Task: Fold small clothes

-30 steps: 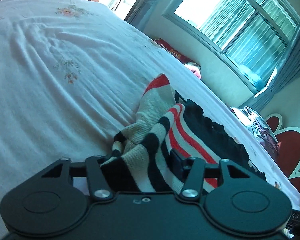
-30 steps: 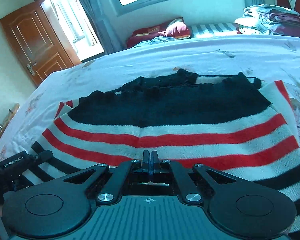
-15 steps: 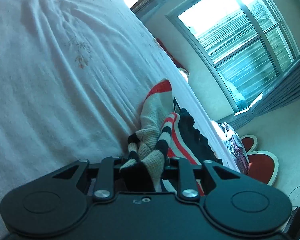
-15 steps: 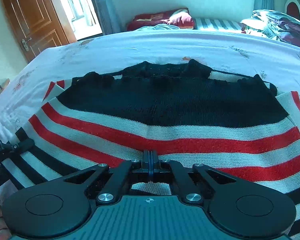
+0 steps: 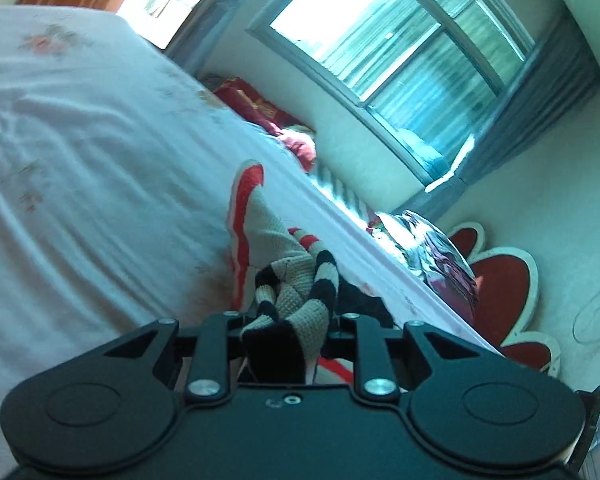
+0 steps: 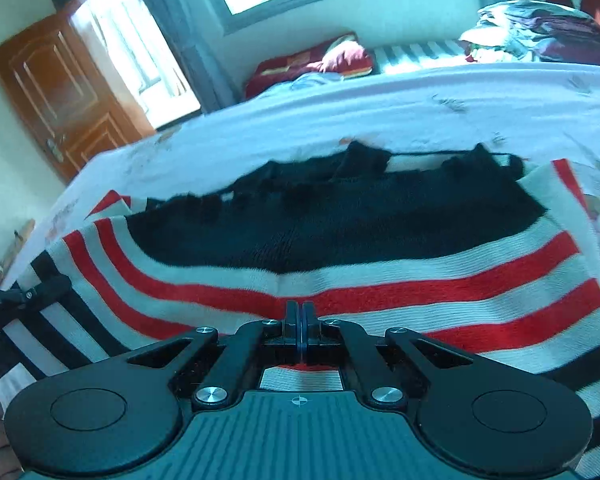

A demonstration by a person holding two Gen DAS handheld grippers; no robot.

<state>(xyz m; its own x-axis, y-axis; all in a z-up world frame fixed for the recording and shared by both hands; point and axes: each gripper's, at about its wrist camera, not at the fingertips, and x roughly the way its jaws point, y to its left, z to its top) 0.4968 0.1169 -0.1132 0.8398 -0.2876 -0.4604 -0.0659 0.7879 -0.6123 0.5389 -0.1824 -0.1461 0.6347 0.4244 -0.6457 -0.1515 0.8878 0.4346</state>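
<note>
A knitted sweater (image 6: 380, 280) with a black top and red, cream and black stripes lies spread on the white bed (image 6: 420, 100). My right gripper (image 6: 300, 314) is shut at its near middle, and a crease in the knit runs up to the closed fingertips. My left gripper (image 5: 285, 320) is shut on a bunched striped corner of the sweater (image 5: 288, 292), which is raised off the bed (image 5: 80, 160). In the right wrist view, the left gripper (image 6: 40, 292) shows at the sweater's left edge.
A wooden door (image 6: 60, 92) and a bright window (image 5: 400, 40) stand beyond the bed. Red cushions (image 6: 320, 64) lie along the far wall. A pile of folded fabrics (image 6: 540, 32) sits at the bed's head, by a red headboard (image 5: 500, 280).
The left gripper's jaws have closed on the sweater's striped corner and lifted it, bunching the knit. The right gripper has stayed shut on the sweater's middle.
</note>
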